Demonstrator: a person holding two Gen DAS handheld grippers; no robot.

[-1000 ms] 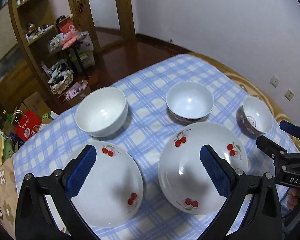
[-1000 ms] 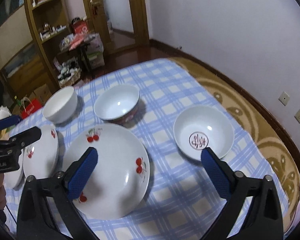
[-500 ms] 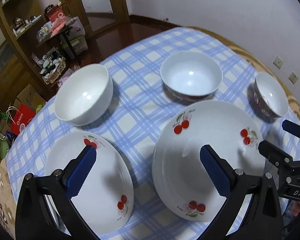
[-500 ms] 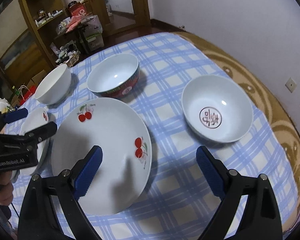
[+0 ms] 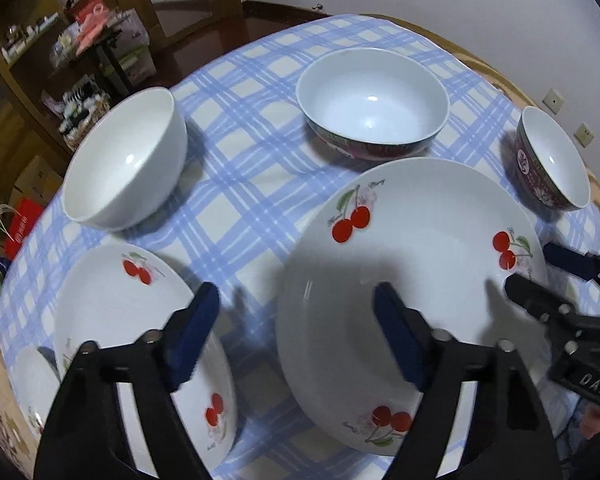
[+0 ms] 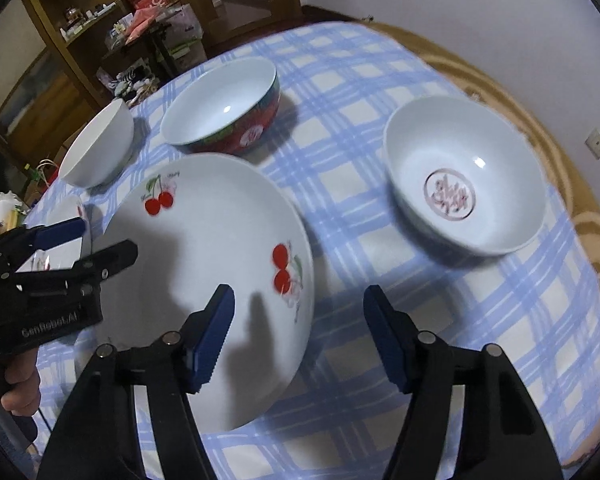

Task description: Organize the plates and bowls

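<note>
A large cherry plate [image 5: 420, 264] lies on the checked tablecloth [image 5: 240, 184], and it also shows in the right wrist view [image 6: 204, 264]. A smaller cherry plate [image 5: 112, 312] lies left of it. My left gripper [image 5: 296, 336] is open and empty, low between the two plates. My right gripper [image 6: 298, 332] is open and empty, straddling the large plate's right rim. Behind stand a plain white bowl [image 5: 128, 160], a red-sided bowl [image 5: 372, 100] and a small bowl with a red emblem [image 6: 464, 176].
The round table's edge runs along the right, near a white wall [image 6: 480, 12]. Wooden shelves [image 6: 72, 20] and floor clutter stand at the far left. Another small dish [image 5: 32, 384] peeks in at the lower left.
Both grippers have dropped lower and closer to the plates. Both have narrowed a little but stay open. No dish has moved.
</note>
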